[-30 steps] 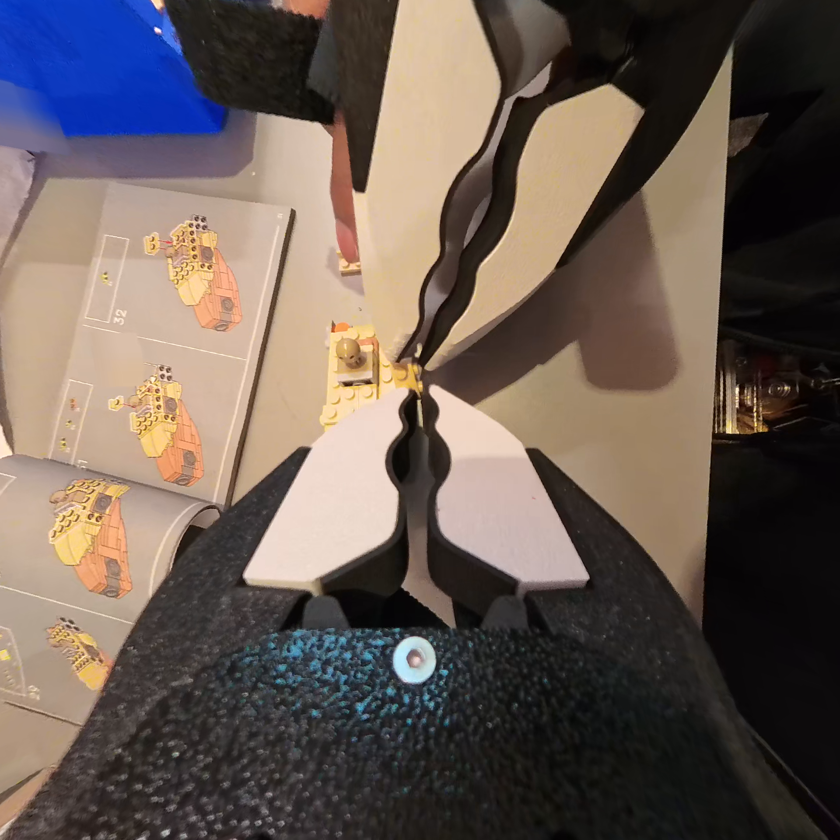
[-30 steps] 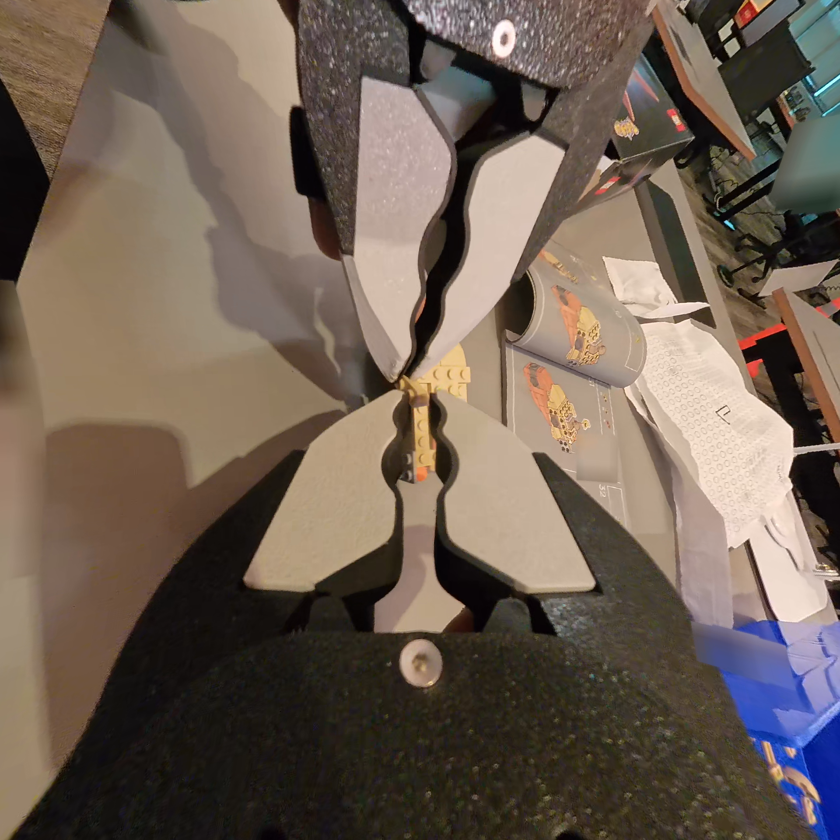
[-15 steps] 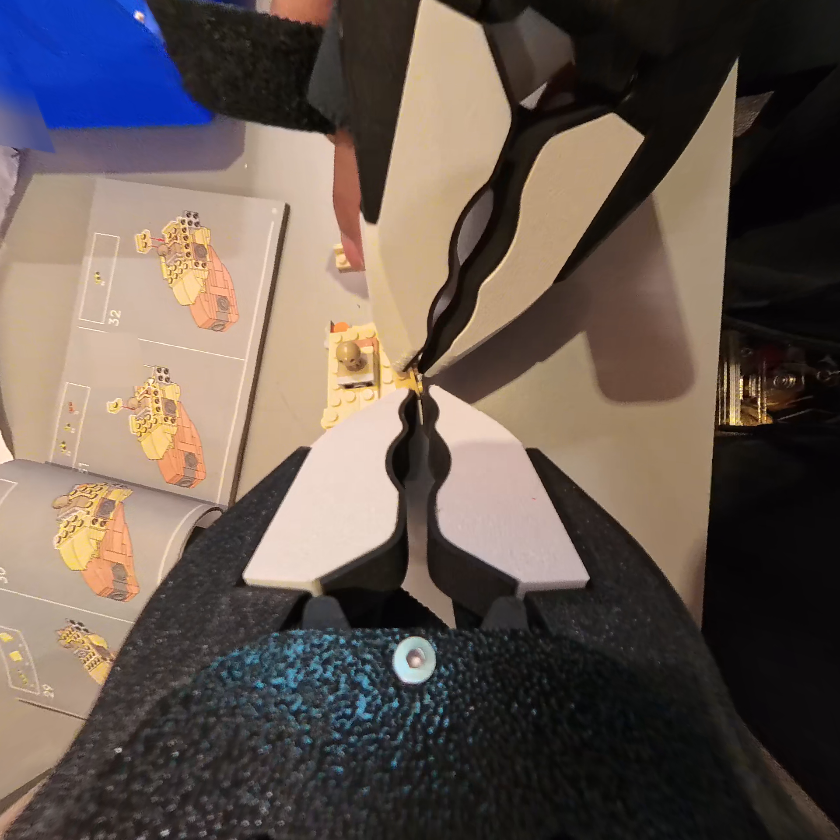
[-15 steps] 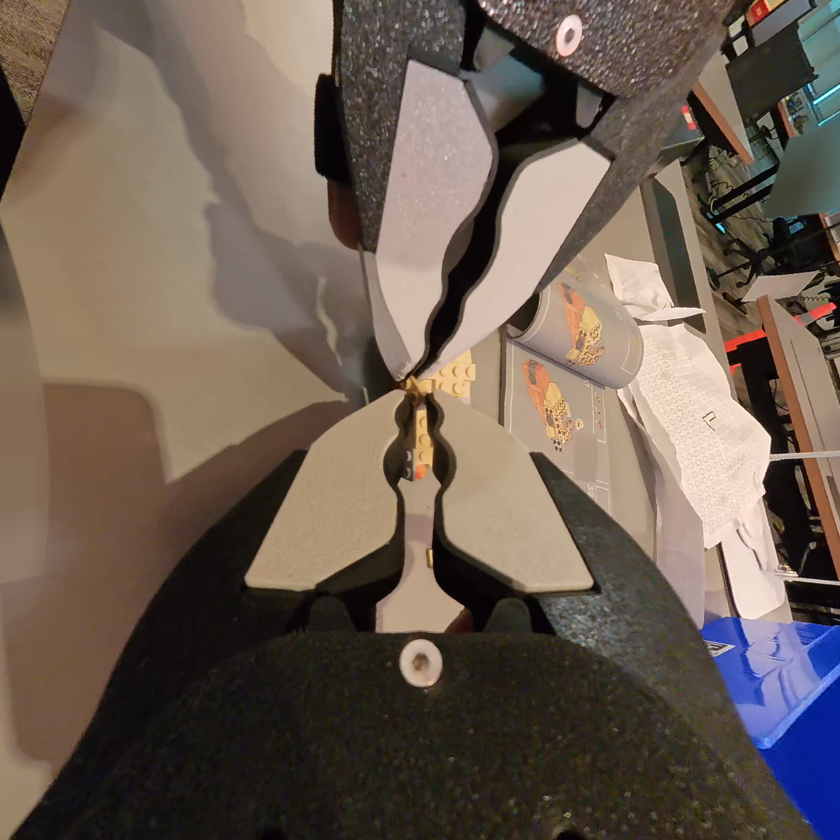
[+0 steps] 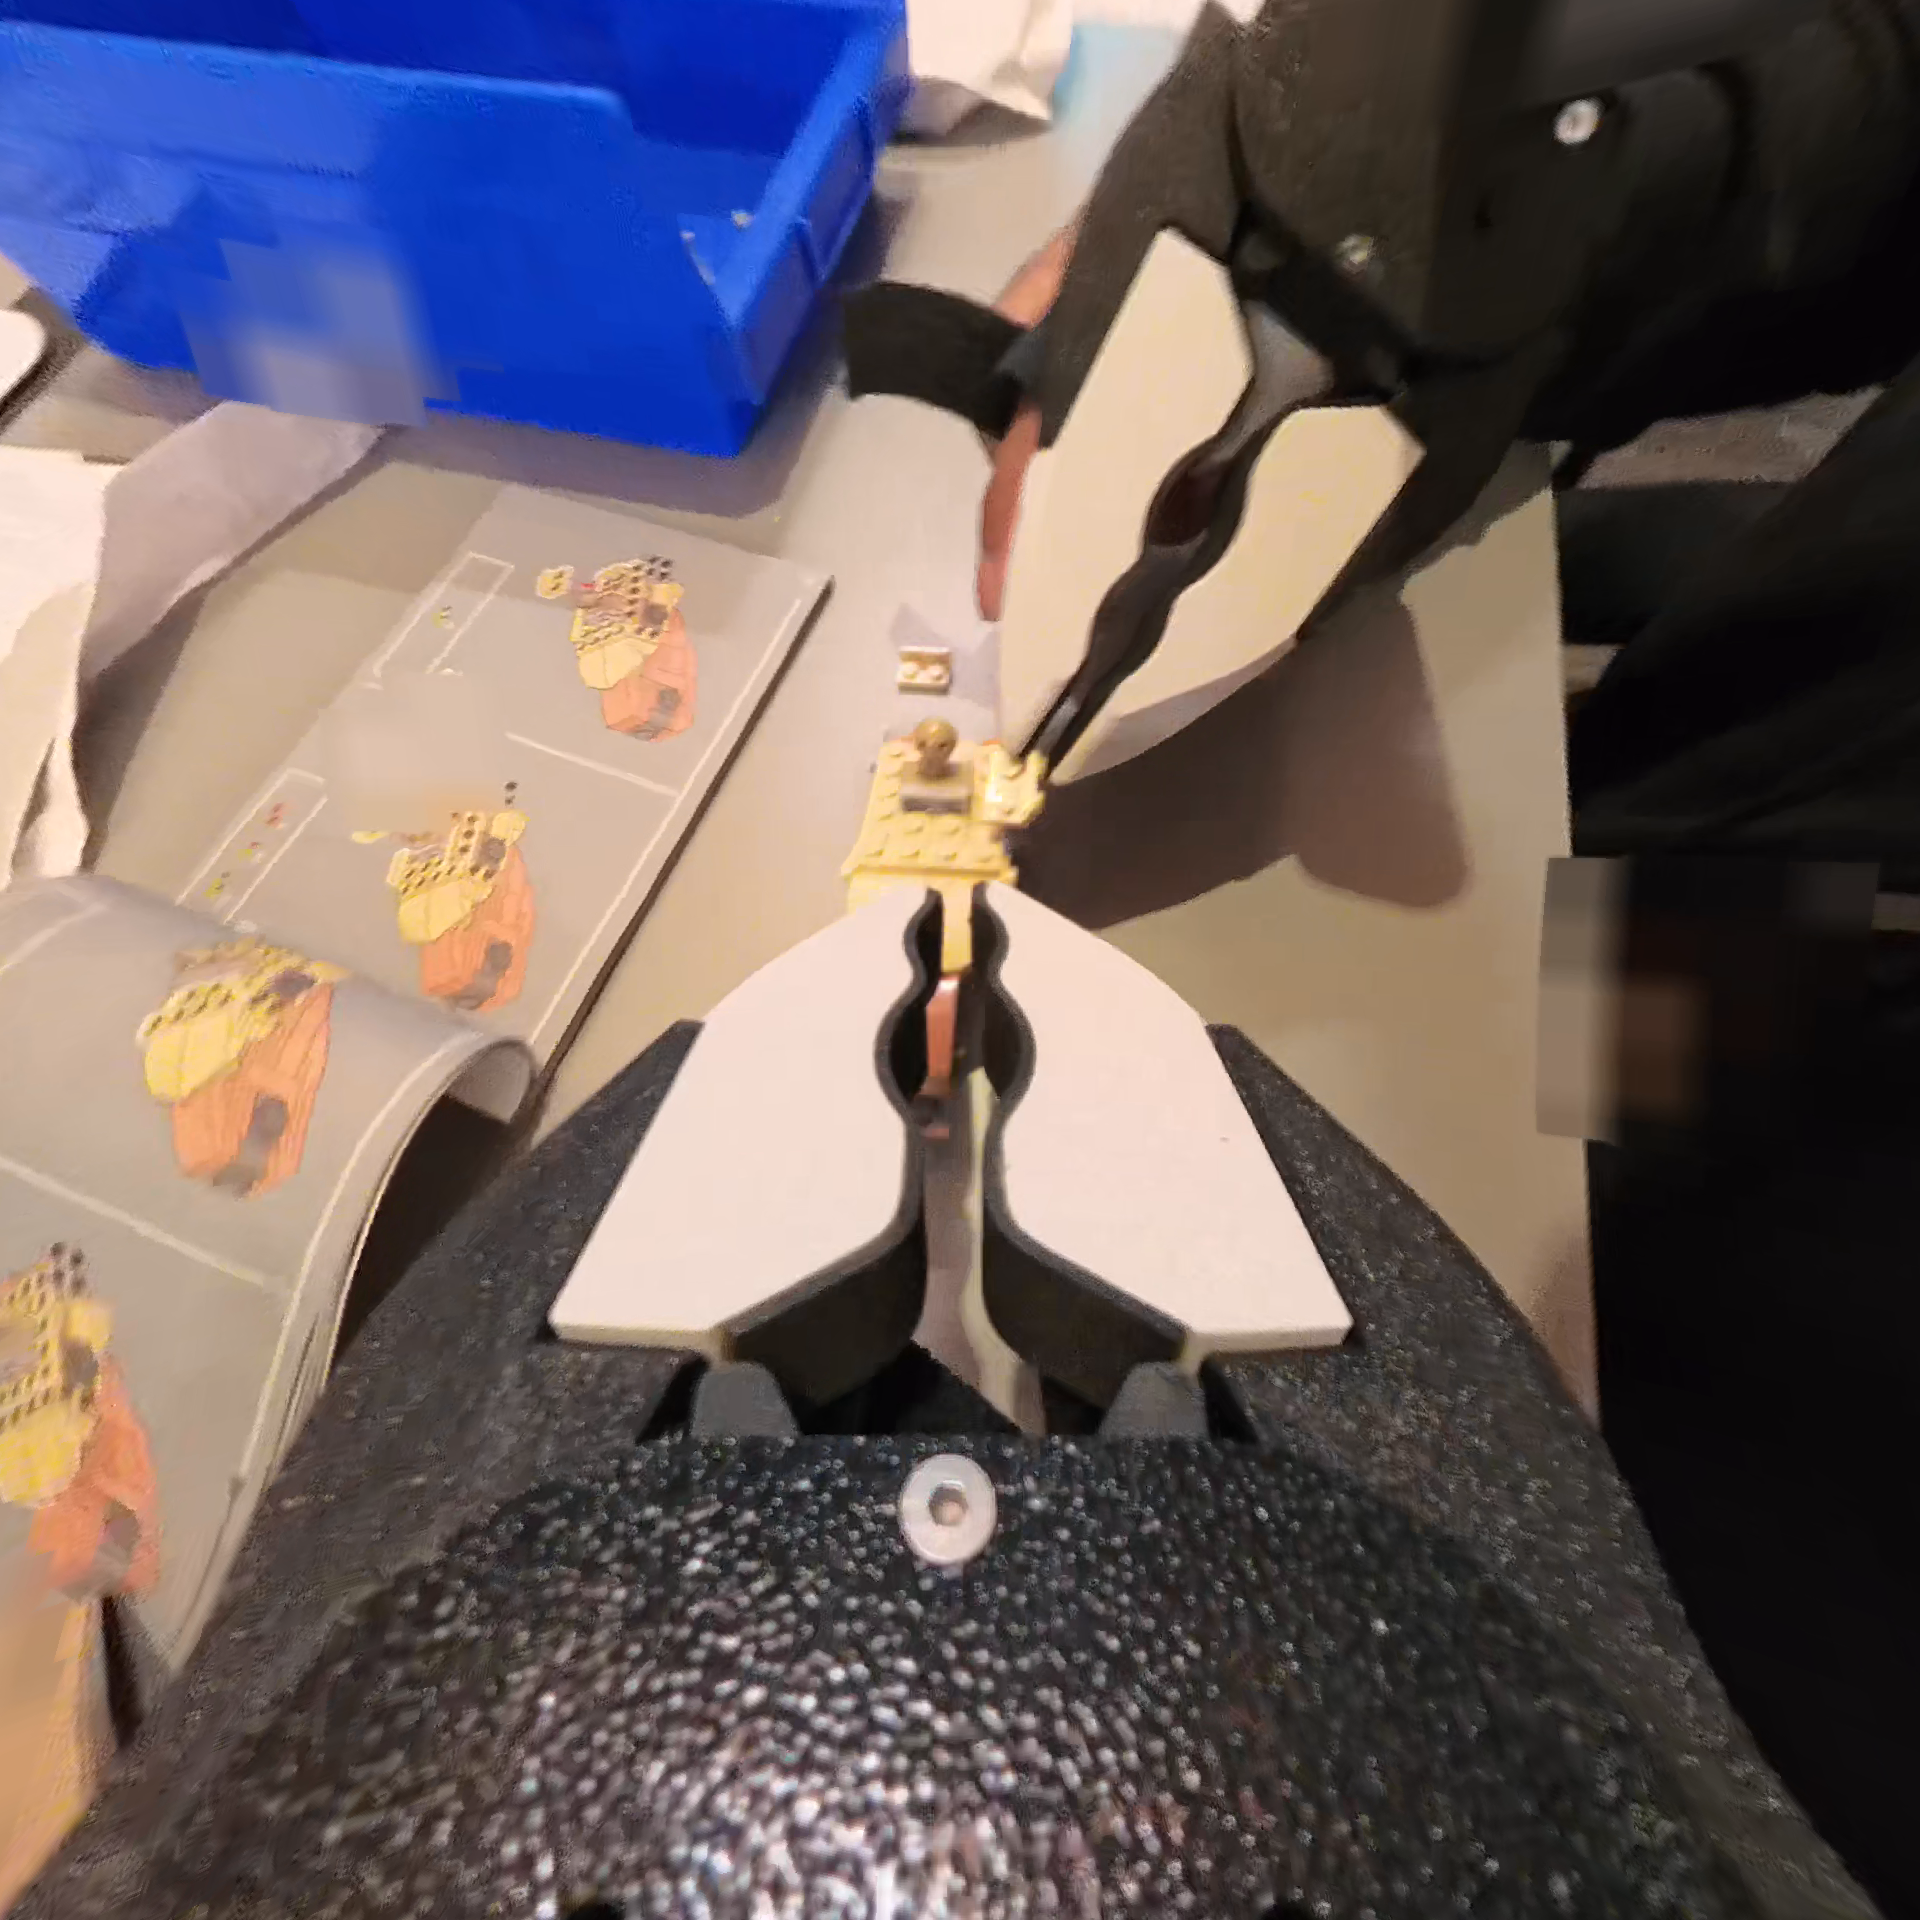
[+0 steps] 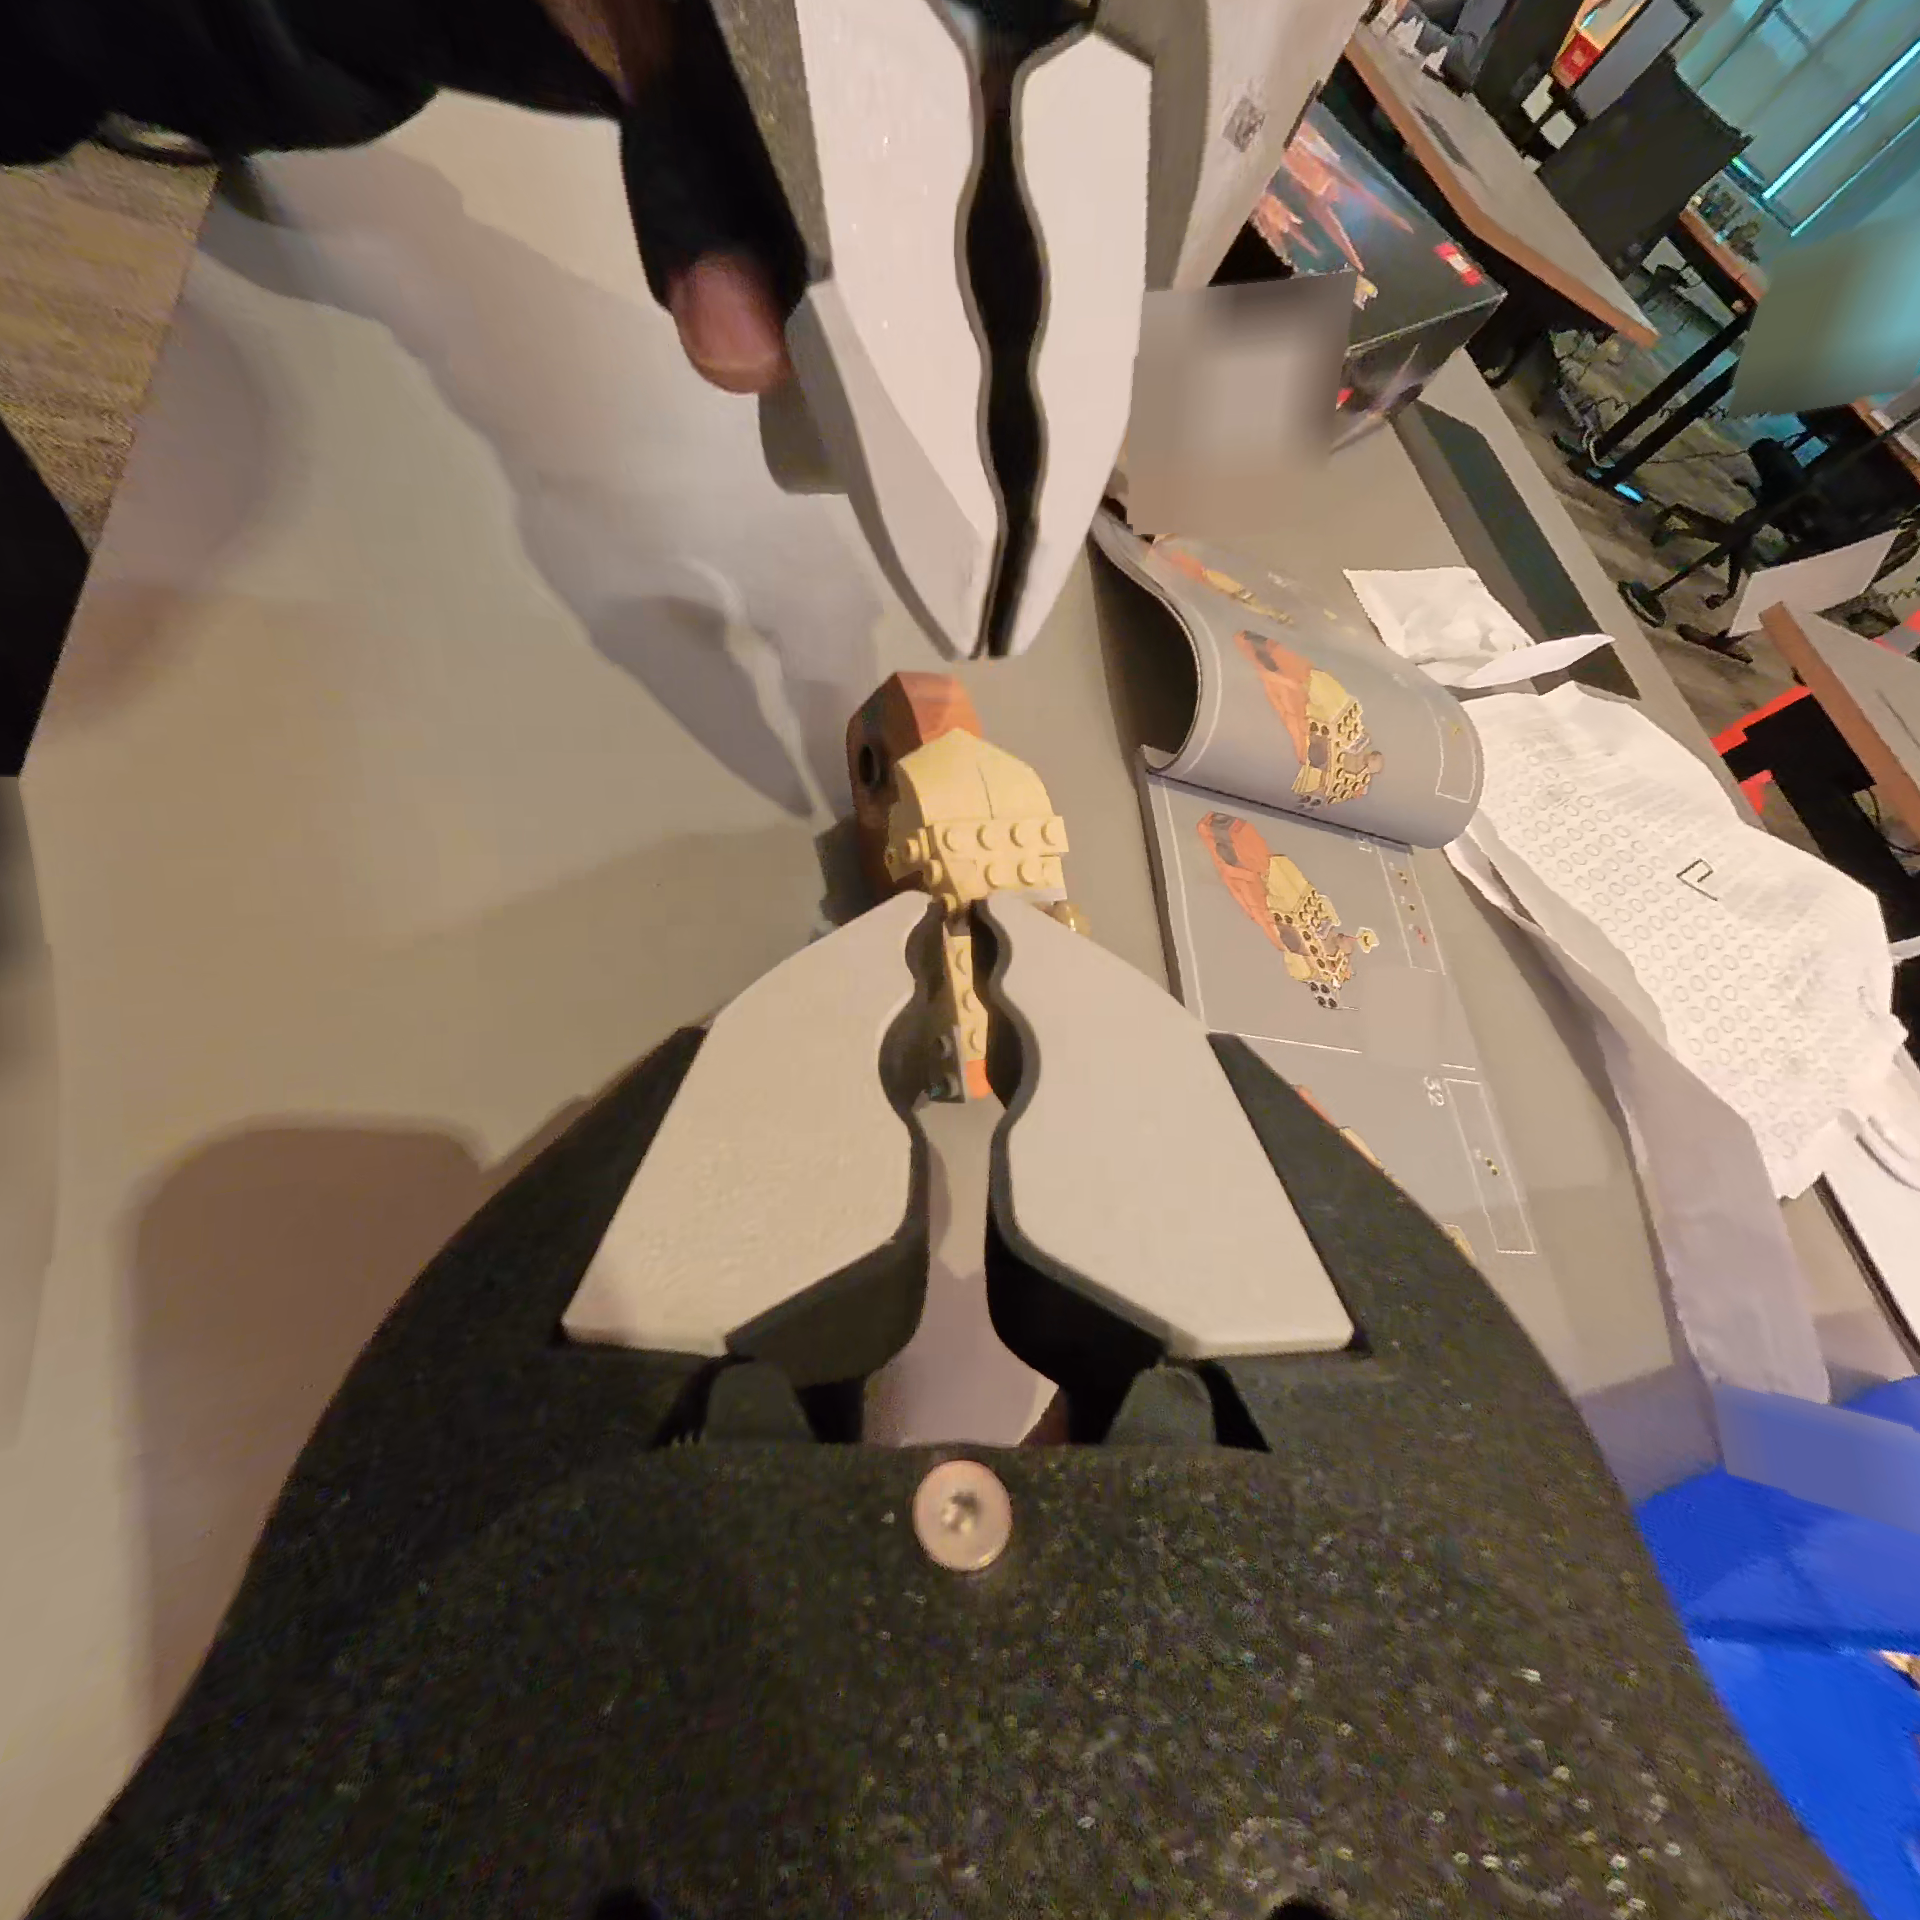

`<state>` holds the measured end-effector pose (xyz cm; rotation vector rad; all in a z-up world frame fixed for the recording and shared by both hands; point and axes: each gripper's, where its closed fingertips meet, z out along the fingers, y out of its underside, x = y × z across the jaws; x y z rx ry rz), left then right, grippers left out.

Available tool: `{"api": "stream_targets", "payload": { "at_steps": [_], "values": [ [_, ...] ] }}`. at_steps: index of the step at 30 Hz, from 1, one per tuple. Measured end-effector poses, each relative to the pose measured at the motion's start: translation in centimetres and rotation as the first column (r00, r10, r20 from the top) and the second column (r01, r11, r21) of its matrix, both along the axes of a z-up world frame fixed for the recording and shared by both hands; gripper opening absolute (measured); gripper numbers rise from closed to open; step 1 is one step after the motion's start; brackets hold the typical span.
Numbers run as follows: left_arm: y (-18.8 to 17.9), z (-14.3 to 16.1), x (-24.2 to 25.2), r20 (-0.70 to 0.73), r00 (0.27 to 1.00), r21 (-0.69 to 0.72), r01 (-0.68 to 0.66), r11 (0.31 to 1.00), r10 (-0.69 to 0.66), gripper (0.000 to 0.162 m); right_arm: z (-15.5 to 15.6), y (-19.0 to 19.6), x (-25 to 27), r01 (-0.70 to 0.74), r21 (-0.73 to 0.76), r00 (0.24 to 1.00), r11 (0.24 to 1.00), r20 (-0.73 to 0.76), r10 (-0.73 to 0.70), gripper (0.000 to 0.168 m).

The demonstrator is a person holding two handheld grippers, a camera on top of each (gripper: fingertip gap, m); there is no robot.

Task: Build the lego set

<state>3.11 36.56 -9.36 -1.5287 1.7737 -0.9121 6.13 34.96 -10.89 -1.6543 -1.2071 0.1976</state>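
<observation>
The tan and orange lego model point(image 6: 971, 831) is held above the grey table. My right gripper point(image 6: 961, 914) is shut on a tan plate at the model's near end. It also shows in the left wrist view point(image 5: 1034, 753), gripping the model's point(image 5: 925, 831) far right corner. My left gripper point(image 5: 954, 909) is shut, with the model's orange hull showing through the gap under its fingers. In the right wrist view the left gripper point(image 6: 982, 644) comes from above, tips at the orange nose point(image 6: 899, 727). I cannot tell whether it pinches it.
An open instruction booklet point(image 5: 468, 748) lies left of the model and also shows in the right wrist view point(image 6: 1309, 894). A blue bin point(image 5: 468, 208) stands behind it. A loose tan plate point(image 5: 925, 668) lies beyond the model. White paper bags point(image 6: 1662, 883) and a dark box point(image 6: 1382, 301) are nearby. The grippers' ends are close to 5 cm from one another.
The two grippers' tips were meeting at one small tan piece; now the left tips sit at the model's orange nose and more of the model shows. Both views have tilted.
</observation>
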Motion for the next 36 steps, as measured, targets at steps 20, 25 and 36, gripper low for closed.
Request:
{"api": "stream_targets", "payload": {
  "at_steps": [20,25,36],
  "values": [
    [1.1,-5.0,0.1,-0.041,0.997,0.040,0.070,0.997,-0.068,0.043,-1.2,0.5,-0.1,0.025,-0.028,0.999,0.999,0.041,-0.024,0.003],
    [1.0,-5.3,0.3,-0.043,0.997,0.041,0.067,0.997,-0.066,0.039,-1.2,0.5,0.0,0.043,-0.062,0.998,0.997,0.057,-0.040,0.003],
    [1.0,-5.3,0.5,-0.043,0.997,0.090,0.072,0.993,-0.069,0.019,-1.5,0.6,0.3,0.084,-0.207,0.989,0.975,0.138,-0.056,0.003]
  ]
}}
